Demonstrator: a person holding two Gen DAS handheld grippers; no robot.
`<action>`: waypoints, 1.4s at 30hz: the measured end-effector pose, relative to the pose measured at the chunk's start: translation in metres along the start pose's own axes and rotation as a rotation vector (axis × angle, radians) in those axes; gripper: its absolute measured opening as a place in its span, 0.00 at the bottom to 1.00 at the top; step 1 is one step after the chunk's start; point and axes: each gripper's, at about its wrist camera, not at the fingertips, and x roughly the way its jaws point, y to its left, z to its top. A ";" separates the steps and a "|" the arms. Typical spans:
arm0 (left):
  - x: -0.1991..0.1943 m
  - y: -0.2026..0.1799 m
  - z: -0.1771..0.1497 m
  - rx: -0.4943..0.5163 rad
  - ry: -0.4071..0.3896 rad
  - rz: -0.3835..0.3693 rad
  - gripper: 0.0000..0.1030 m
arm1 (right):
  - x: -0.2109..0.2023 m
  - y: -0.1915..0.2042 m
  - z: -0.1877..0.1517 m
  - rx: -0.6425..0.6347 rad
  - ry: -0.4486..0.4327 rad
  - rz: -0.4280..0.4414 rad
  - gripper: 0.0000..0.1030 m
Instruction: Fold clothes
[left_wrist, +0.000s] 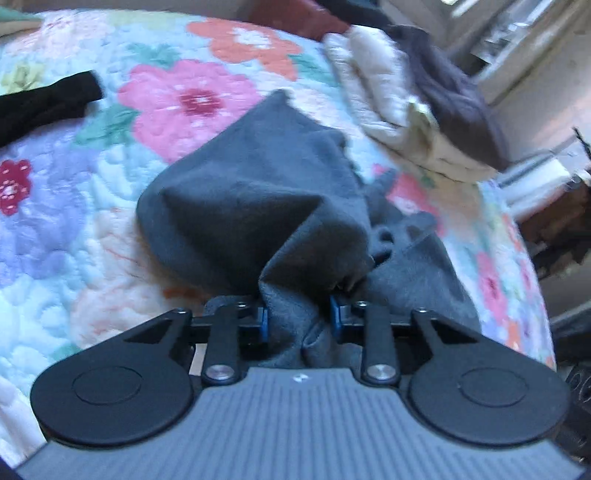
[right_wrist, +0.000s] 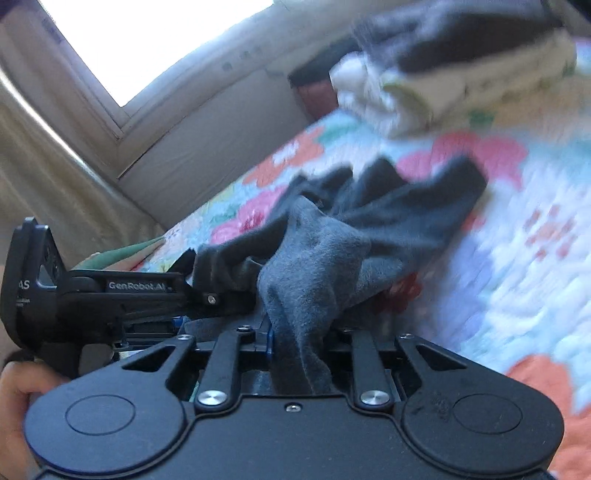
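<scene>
Bed: your work surface is a bed under a quilted cover (left_wrist: 66, 229) printed with large pink, orange and purple flowers on pale blue and white; it fills most of both wrist views.
Folded pile: a stack of cream and off-white folded clothes (left_wrist: 384, 96) topped by a dark grey-purple piece sits at the far right edge of the bed in your left wrist view, well apart from the garment you hold.
Task garment: the soft dark grey fleece garment (left_wrist: 251, 192) lies bunched on the quilt in front of you, one part raised into a peak, the rest crumpled toward the right; both of your tools have hold of it.
Black cloth: a narrow strip of black fabric (left_wrist: 44, 99) lies on the quilt at the far left, apart from the grey garment.
Left gripper: your left gripper (left_wrist: 297, 317) has its jaws narrow, the blue pads pressed on a gathered fold of the grey fleece.
Right gripper: your right gripper (right_wrist: 295, 332) likewise has its jaws narrow, pinching a twisted fold of the same garment; the view is blurred.
Tool spacing: in the right wrist view your left gripper sits just to the left, close beside the right one, gripping the same bunch.
Hand: your left hand (right_wrist: 18, 398) shows at the lower left edge of the right wrist view.
</scene>
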 end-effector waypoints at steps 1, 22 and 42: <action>-0.002 -0.006 -0.004 0.008 0.013 -0.020 0.26 | -0.009 0.001 0.002 -0.025 -0.016 -0.012 0.22; -0.019 -0.182 -0.136 0.487 0.096 -0.163 0.14 | -0.215 -0.067 -0.050 -0.247 -0.080 -0.427 0.18; 0.006 -0.191 -0.182 0.637 0.153 -0.095 0.39 | -0.244 -0.172 -0.096 -0.039 -0.046 -0.560 0.21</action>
